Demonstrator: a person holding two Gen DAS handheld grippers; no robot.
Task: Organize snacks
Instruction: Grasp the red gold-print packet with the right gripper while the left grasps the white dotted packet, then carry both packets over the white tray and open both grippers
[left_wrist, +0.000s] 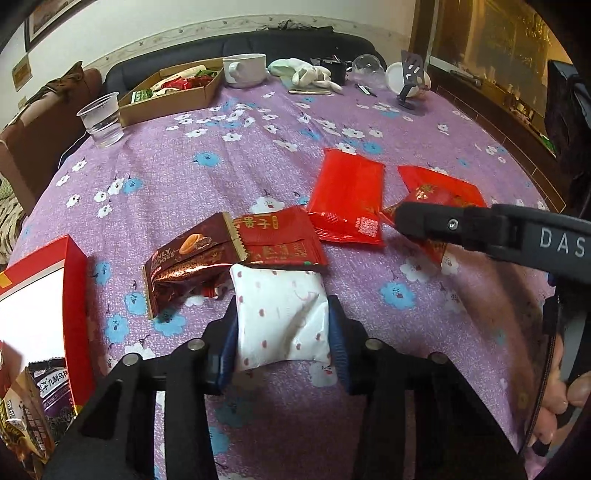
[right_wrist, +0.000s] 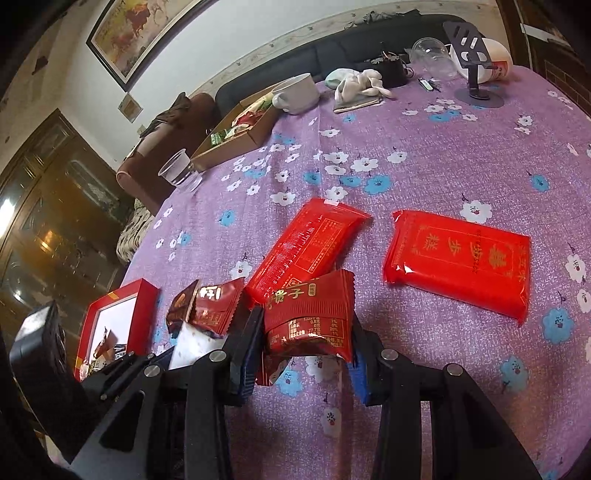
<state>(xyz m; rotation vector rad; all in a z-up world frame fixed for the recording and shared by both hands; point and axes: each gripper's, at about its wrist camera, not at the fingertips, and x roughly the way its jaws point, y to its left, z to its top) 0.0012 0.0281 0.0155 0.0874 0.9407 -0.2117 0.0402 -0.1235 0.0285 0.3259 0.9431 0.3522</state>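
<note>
Left tongs (left_wrist: 282, 325) are clamped on the white spotted packet (left_wrist: 282, 317), blue pads pressing both its sides, low over the purple flowered bench (left_wrist: 258, 155). Right tongs (right_wrist: 308, 332) grip the dark red sachet (right_wrist: 310, 314) with gold characters, lifted slightly off the cloth.

Containers now: the red box (left_wrist: 70, 295) sits at the bench's near left edge, white inside, with a purple-labelled packet (left_wrist: 55, 391) and other wrappers (too cropped to read) at its near end. Far across, the open cardboard tray (left_wrist: 173, 92) holds a jumble of green, red and white snack packs. Beside it stands a clear plastic cup (left_wrist: 101, 118) with a little water, and a white mug (left_wrist: 245, 68) whose contents I cannot tell.

Loose on the cloth: a brown biscuit wrapper (left_wrist: 184, 266) touching the sachet, plus two bright red packs (right_wrist: 310, 243) (right_wrist: 458, 258), side by side but apart.
</note>
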